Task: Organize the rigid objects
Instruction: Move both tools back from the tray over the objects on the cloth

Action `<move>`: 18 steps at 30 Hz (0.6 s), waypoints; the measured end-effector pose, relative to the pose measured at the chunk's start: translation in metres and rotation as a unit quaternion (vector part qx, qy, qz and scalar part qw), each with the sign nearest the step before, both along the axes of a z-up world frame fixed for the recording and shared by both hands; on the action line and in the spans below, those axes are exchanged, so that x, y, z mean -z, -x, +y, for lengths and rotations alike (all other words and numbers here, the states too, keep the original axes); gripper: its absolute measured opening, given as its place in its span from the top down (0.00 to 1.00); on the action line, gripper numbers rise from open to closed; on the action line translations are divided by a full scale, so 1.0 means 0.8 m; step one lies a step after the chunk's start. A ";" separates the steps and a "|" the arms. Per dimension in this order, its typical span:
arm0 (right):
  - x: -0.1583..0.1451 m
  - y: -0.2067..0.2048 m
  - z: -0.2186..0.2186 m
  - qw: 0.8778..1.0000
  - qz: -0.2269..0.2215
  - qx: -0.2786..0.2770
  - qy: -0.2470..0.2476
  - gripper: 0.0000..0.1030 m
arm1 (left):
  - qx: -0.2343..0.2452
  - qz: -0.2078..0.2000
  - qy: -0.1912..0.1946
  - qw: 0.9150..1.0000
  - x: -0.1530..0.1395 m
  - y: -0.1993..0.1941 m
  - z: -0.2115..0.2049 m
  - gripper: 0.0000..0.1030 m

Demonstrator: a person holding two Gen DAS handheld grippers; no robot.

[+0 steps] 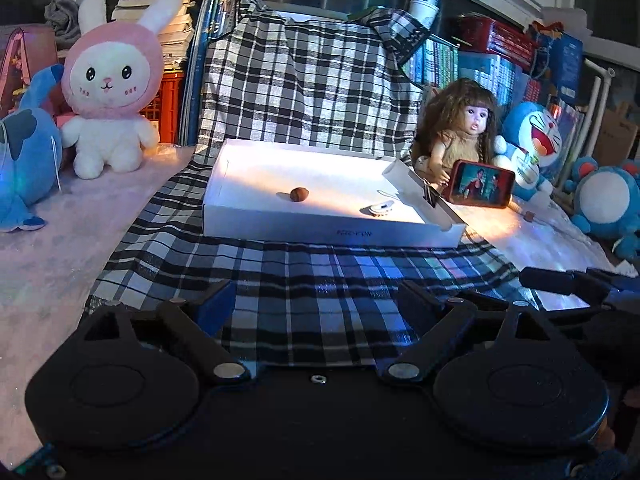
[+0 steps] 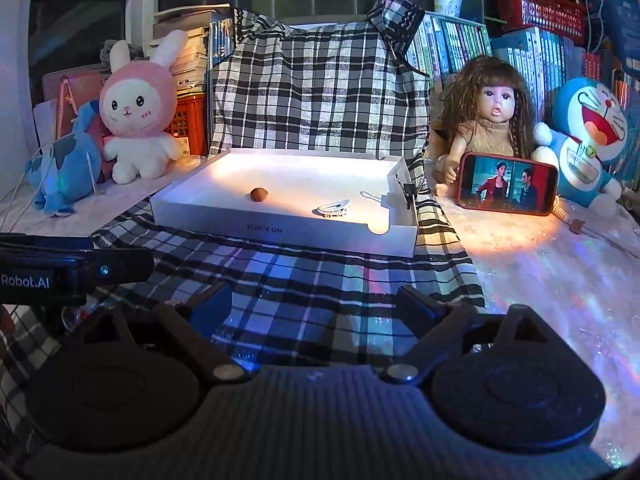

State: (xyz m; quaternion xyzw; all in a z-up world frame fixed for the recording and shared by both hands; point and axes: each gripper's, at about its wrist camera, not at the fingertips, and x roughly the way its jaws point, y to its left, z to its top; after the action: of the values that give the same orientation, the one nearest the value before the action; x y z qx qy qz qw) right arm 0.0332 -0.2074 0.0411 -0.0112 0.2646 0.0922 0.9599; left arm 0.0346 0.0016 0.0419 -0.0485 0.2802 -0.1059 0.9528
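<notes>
The black-and-white checked cloth (image 1: 304,92) ran under and up behind the shallow white cardboard box (image 2: 280,236), and that box was the anchor of the whole scene. Left of the box sat the pink-and-white plush rabbit (image 1: 110,92), with the blue plush animal (image 1: 24,152) further left again. Right of the box sat the brown-haired doll in a tan knitted top (image 2: 494,120), with the blue-and-white cartoon cat plush (image 2: 588,140) beyond it on the same side. In front of the doll, just right of the box, the red-cased phone (image 2: 507,184) stood on its long edge, screen lit. Nearer the cameras than the box, both claws hung over the checked cloth: the left gripper (image 1: 316,304) was spread wide and empty, and so was the right gripper (image 2: 316,304), fingers well apart with only cloth showing between them. Inside the box, near its right wall, lay the small white flat gadget with a thin cord (image 2: 332,207). Nearer the middle of the box floor lay the small brown rounded nut-like object (image 1: 299,194). Clipped on the box's right wall was a small black binder clip (image 1: 430,194).
</notes>
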 end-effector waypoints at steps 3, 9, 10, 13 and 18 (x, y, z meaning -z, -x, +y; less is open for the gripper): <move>0.002 0.011 0.000 1.000 -0.008 -0.006 0.004 0.06 | 0.005 -0.002 -0.003 1.000 0.003 0.009 -0.002 0.15; 0.007 0.029 -0.003 1.000 -0.017 -0.013 0.010 0.04 | 0.014 -0.010 -0.007 1.000 0.009 0.025 -0.002 0.14; 0.007 0.032 -0.003 1.000 -0.019 -0.012 0.011 0.04 | 0.015 -0.011 -0.008 1.000 0.010 0.028 -0.002 0.14; 0.010 0.037 -0.004 1.000 -0.022 -0.013 0.012 0.03 | 0.015 -0.013 -0.013 1.000 0.015 0.034 -0.001 0.13; 0.016 0.046 -0.003 0.999 -0.024 -0.017 0.017 0.02 | 0.018 -0.022 -0.028 0.999 0.021 0.044 0.000 0.12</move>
State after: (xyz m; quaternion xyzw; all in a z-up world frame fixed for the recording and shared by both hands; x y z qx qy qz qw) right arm -0.0032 -0.2102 0.0286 -0.0341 0.2426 0.1036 0.9640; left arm -0.0008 0.0017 0.0251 -0.0148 0.2633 -0.1167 0.9575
